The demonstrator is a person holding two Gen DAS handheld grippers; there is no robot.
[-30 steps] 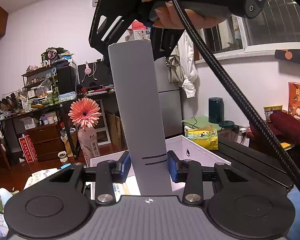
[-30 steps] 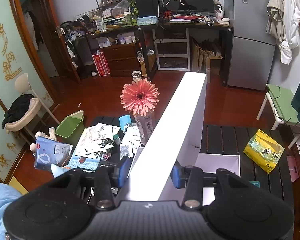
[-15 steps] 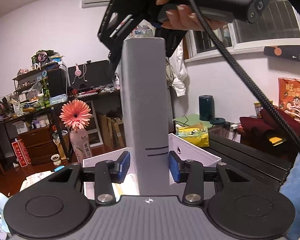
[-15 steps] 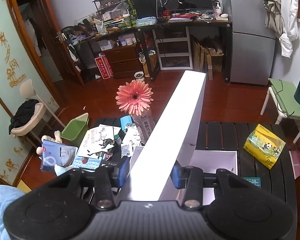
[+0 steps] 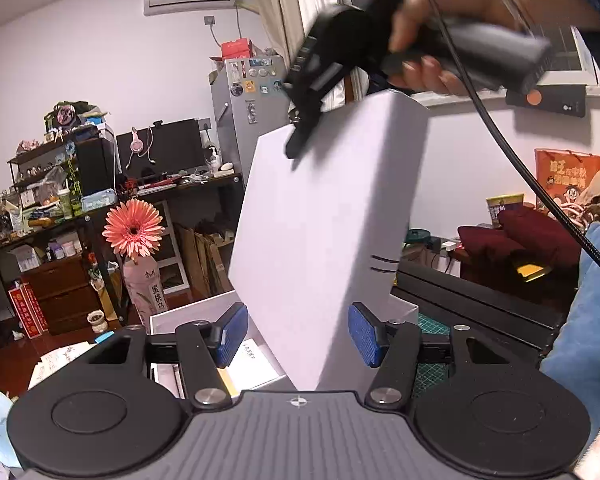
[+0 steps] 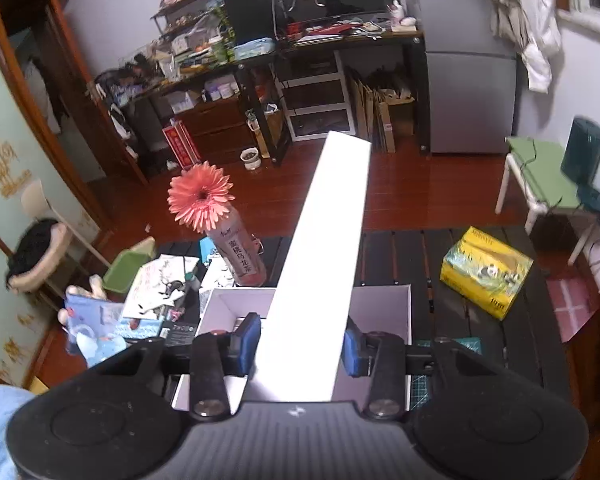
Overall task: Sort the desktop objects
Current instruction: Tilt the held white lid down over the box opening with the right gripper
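Observation:
A large white box lid (image 5: 324, 220) hangs tilted in the air above an open white box (image 6: 384, 308) on the dark table. My right gripper (image 6: 302, 342) is shut on one edge of the lid (image 6: 320, 264). In the left wrist view the right gripper (image 5: 320, 80) grips the lid's top edge. My left gripper (image 5: 294, 334) is open, its blue pads (image 5: 230, 334) apart from the lid's lower part, which sits between them. The box holds some booklets (image 5: 256, 360).
A pink flower in a bottle (image 6: 236, 248) stands left of the box. Papers and packets (image 6: 156, 284) lie at the table's left. A yellow tissue pack (image 6: 486, 272) lies at the right. A green cutting mat (image 5: 432, 328) is by the box.
My left gripper has opened and let go of the lid. The lid has turned so its broad face shows, held by the right gripper alone.

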